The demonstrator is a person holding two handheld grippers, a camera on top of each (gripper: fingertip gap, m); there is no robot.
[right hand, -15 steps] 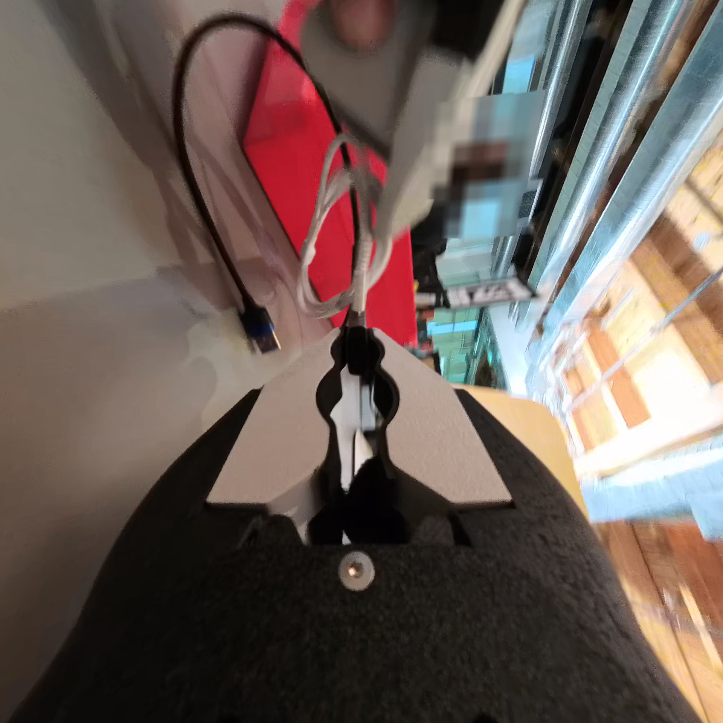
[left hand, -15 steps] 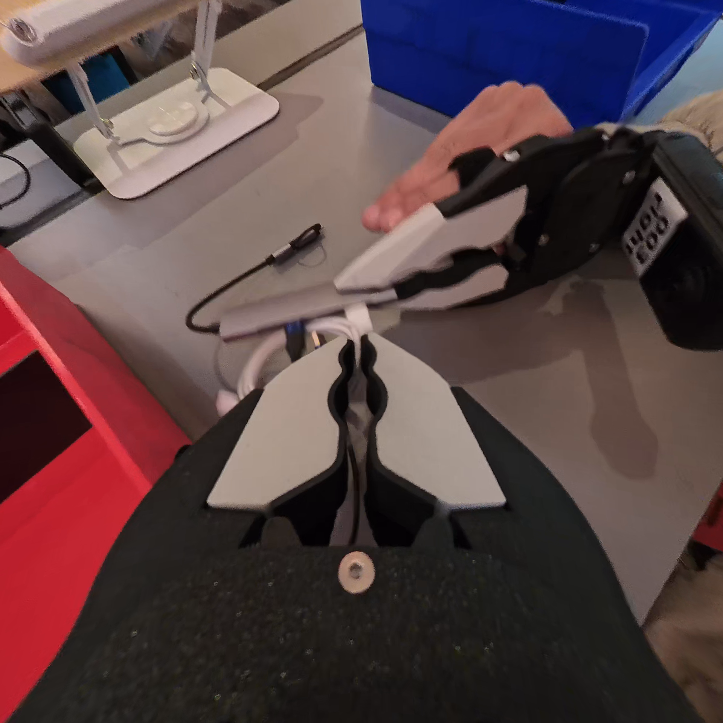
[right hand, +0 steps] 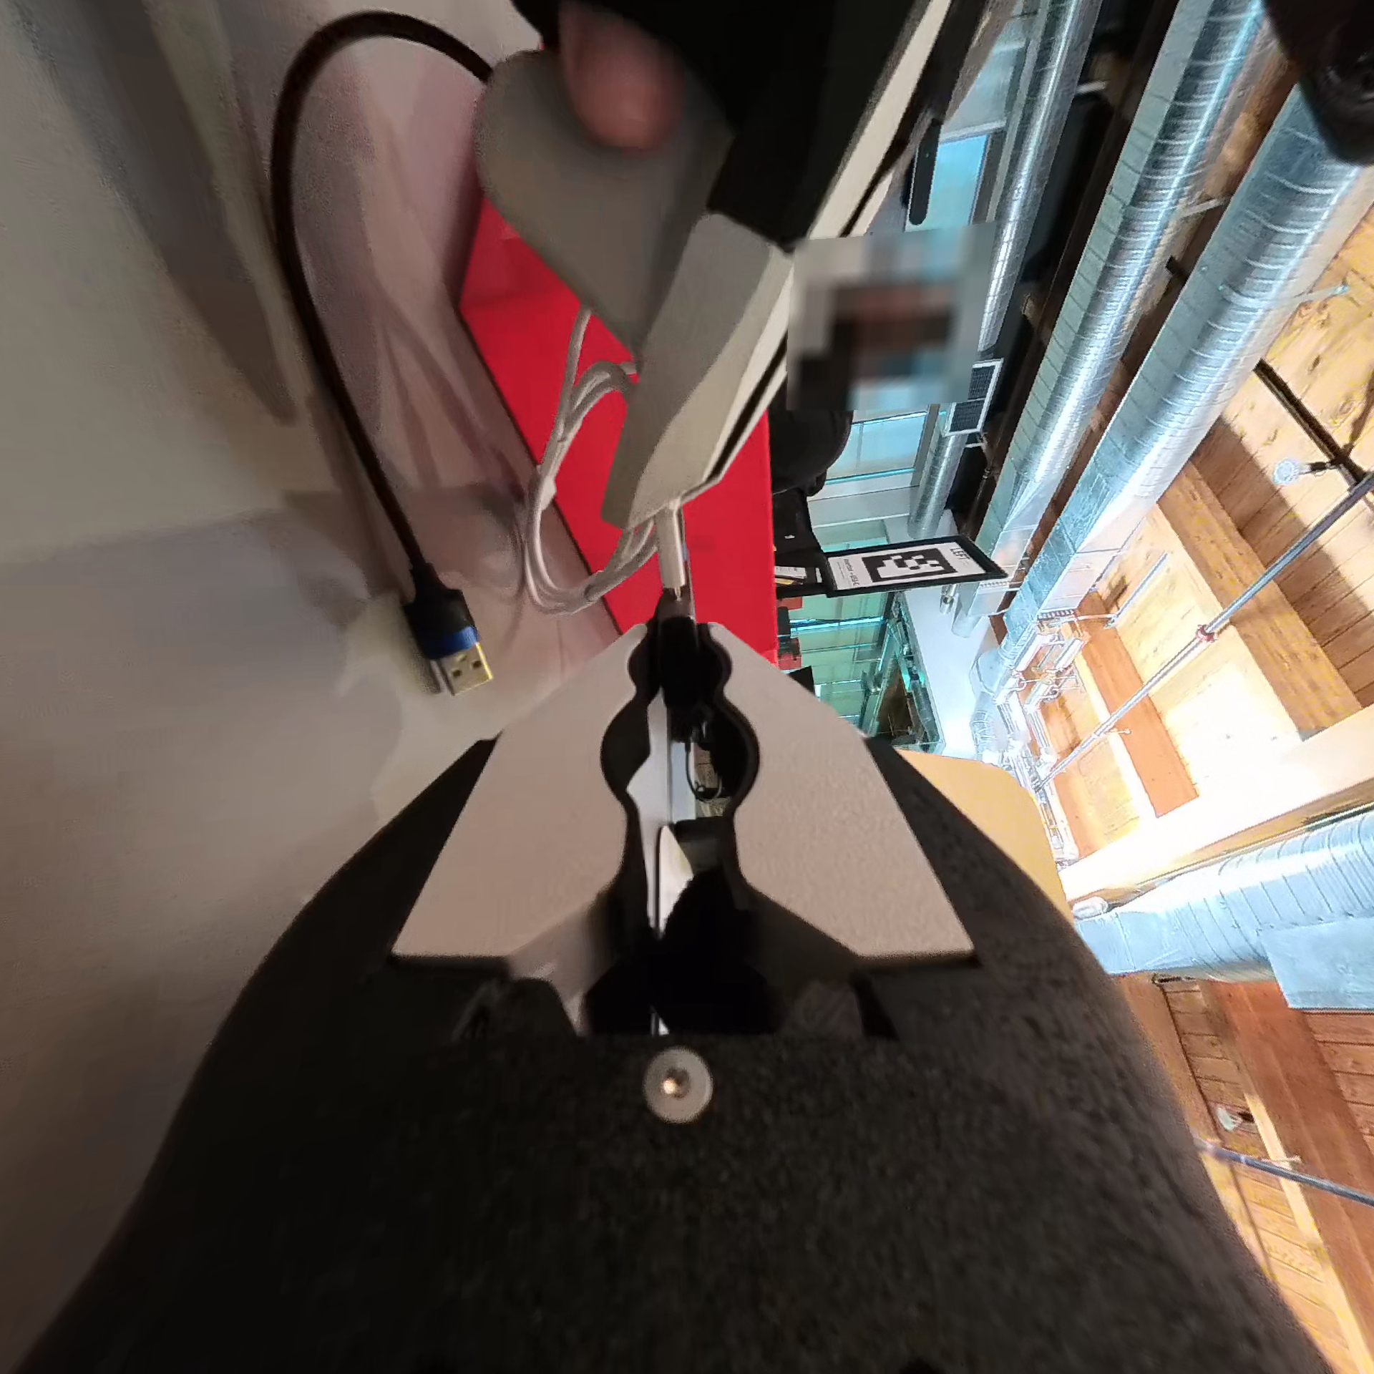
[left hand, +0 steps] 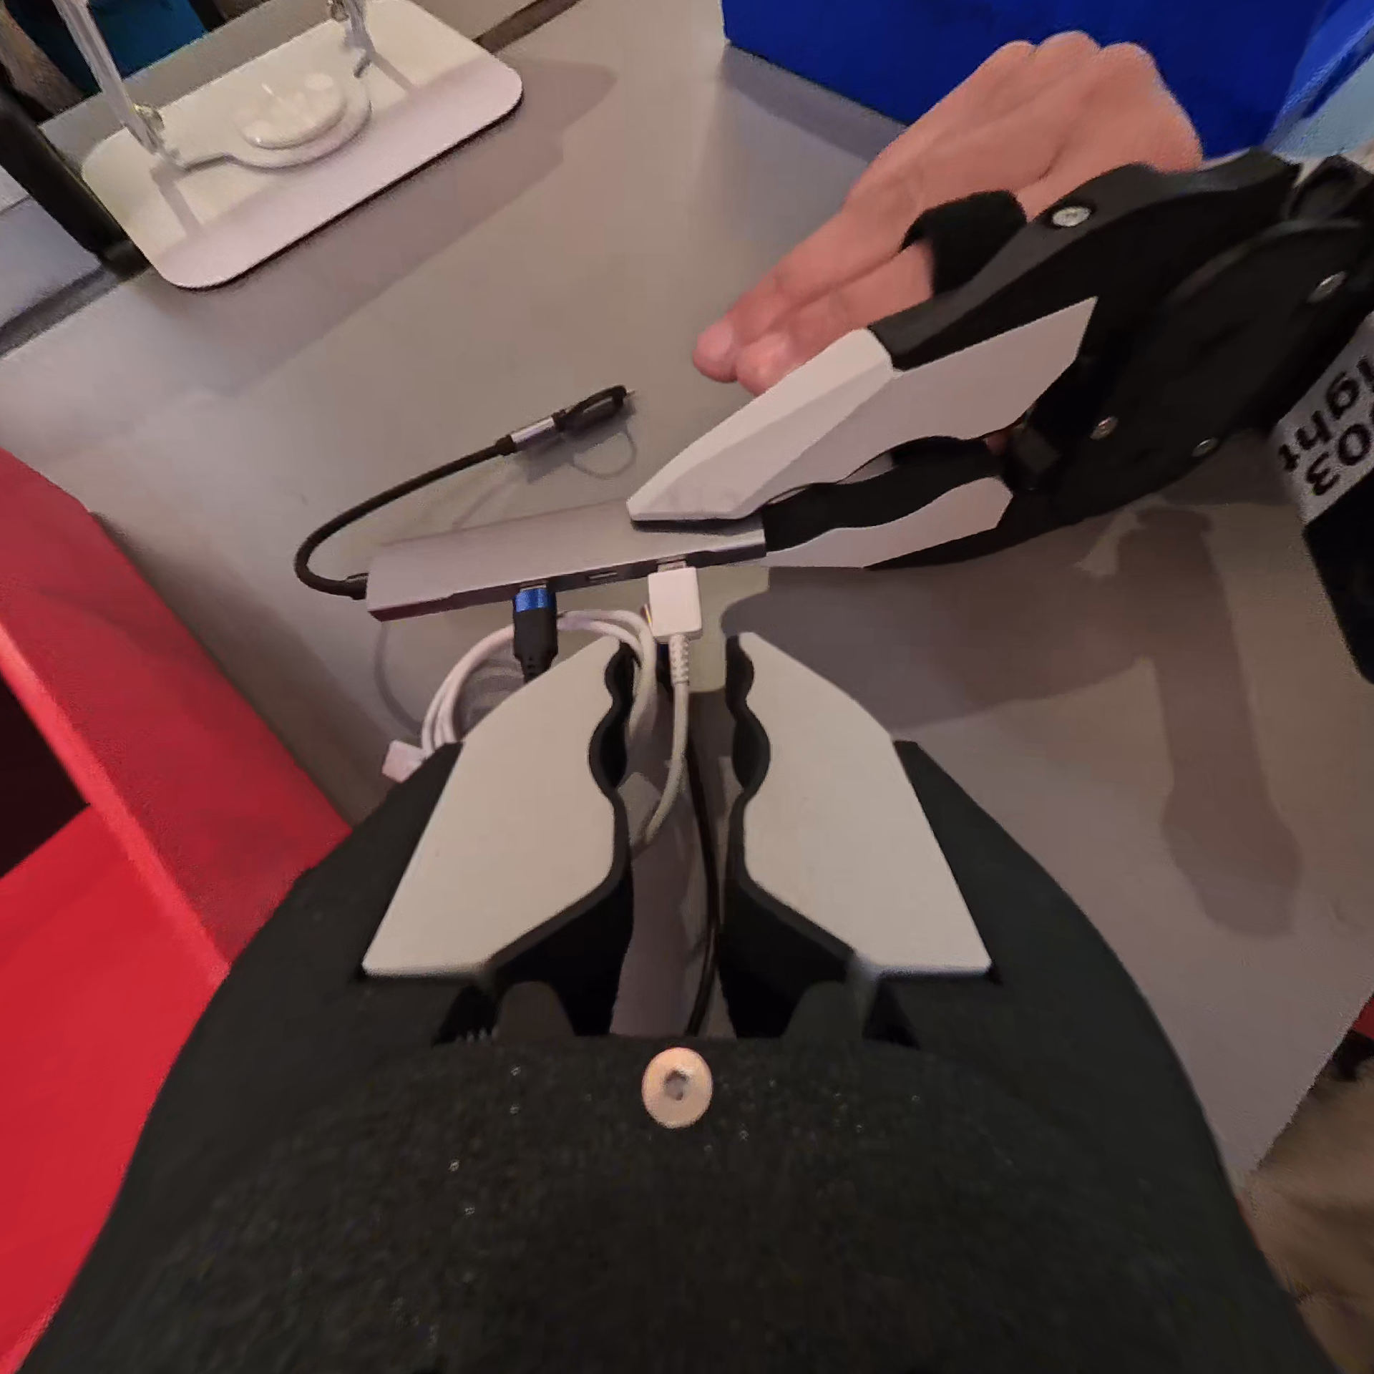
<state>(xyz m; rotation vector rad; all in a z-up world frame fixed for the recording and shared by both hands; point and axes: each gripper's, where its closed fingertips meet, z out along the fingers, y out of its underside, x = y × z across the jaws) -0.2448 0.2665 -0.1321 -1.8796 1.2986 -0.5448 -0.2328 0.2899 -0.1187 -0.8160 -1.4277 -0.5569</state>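
My right gripper (left hand: pixel 706 524) comes in from the right and is shut on the right end of a flat grey USB hub (left hand: pixel 520 565), holding it just above the grey table (left hand: pixel 1041 743). A white plug (left hand: pixel 673 602) sits in the hub's near edge. Its white cable (left hand: pixel 673 743) runs back between the fingers of my left gripper (left hand: pixel 675 658), which is open just behind the plug. A black cable's blue-banded plug (left hand: pixel 531 602) lies under the hub's edge; its metal end (right hand: pixel 465 676) shows bare. In the right wrist view my right gripper (right hand: pixel 673 632) clamps the hub (right hand: pixel 675 654) edge-on.
A red bin (left hand: pixel 111 818) stands close on the left and a blue bin (left hand: pixel 855 52) at the back right. A white stand base (left hand: pixel 297 126) sits at the back left. The hub's own black lead (left hand: pixel 558 424) lies behind it. A person's hand (left hand: pixel 966 186) holds the right gripper.
My left gripper was shut on the white cable's plug at the hub and has opened, letting it go. The right gripper still holds the hub.
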